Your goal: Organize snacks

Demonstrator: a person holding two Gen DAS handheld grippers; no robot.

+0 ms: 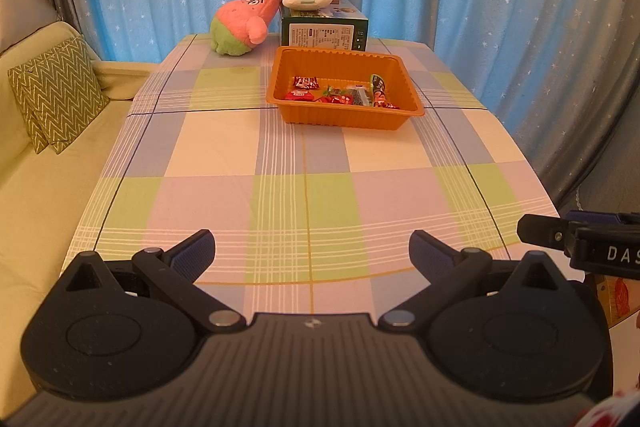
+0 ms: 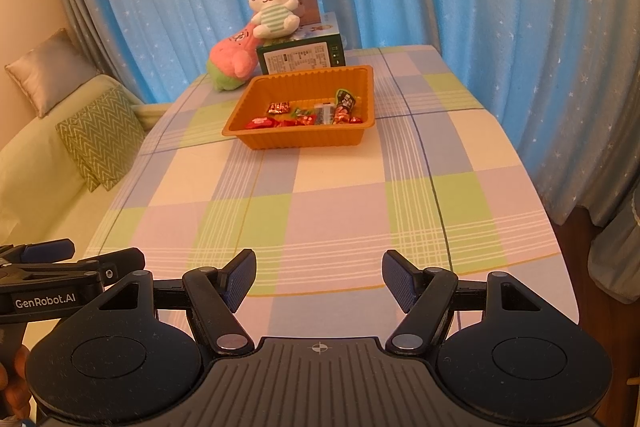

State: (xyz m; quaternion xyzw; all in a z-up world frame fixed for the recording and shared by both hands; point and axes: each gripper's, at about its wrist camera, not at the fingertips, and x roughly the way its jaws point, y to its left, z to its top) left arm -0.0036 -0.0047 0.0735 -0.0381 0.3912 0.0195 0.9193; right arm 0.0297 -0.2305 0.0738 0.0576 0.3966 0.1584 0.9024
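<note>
Both claws, left claw [image 1: 312,251] and right claw [image 2: 319,281], hang spread and empty over the worktop [image 1: 304,187]. The snacks [image 1: 340,93] already lie in the orange tray [image 1: 340,119] (none outside, I think), so keep back and disturb nothing.

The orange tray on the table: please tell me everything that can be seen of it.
The orange tray is a shallow rectangular container, apparently thin molded plastic, with ribbed walls and a flat outward rim. It sits upright on the checked tablecloth toward the far end of the table, right in front of a green box. Inside lie several small wrapped snacks, mostly red, one in a green and dark wrapper, gathered near the front wall. Neither hand-held gripper touches it.
</note>
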